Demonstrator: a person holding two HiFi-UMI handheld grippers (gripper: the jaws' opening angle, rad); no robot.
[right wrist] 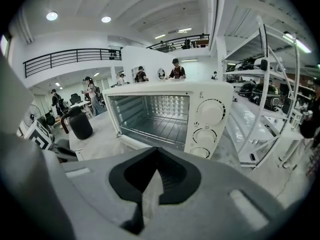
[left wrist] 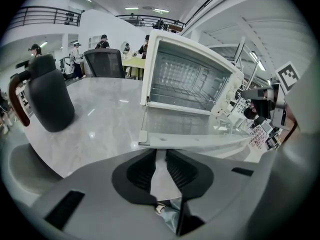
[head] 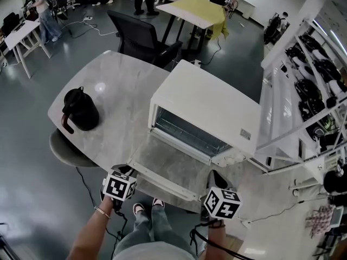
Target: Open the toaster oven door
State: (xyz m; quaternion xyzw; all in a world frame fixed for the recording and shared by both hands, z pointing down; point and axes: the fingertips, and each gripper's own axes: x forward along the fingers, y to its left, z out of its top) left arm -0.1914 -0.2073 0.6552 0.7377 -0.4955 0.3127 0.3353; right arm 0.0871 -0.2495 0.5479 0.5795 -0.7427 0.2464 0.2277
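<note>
Toaster oven door (head: 168, 172) lies fully open, task apparently done; slightly parted left fingers (left wrist: 141, 171) and closed right fingers (right wrist: 176, 180), both empty, need only withdraw.

On the table (head: 124, 91), the jug (head: 80, 110) stands left of the oven (head: 206, 107), its door (head: 168, 169) flat in front, a rack (head: 276, 96) right.

Nine o'clock of the oven (head: 209, 104), bare tabletop (head: 122, 88) reaches the jug (head: 80, 110); the lowered door (head: 169, 169) fills six o'clock.

Black-and-white marker cubes (head: 119, 187) (head: 222, 203), wrist bracelet (head: 101, 212), jeans (head: 157, 229)
</note>
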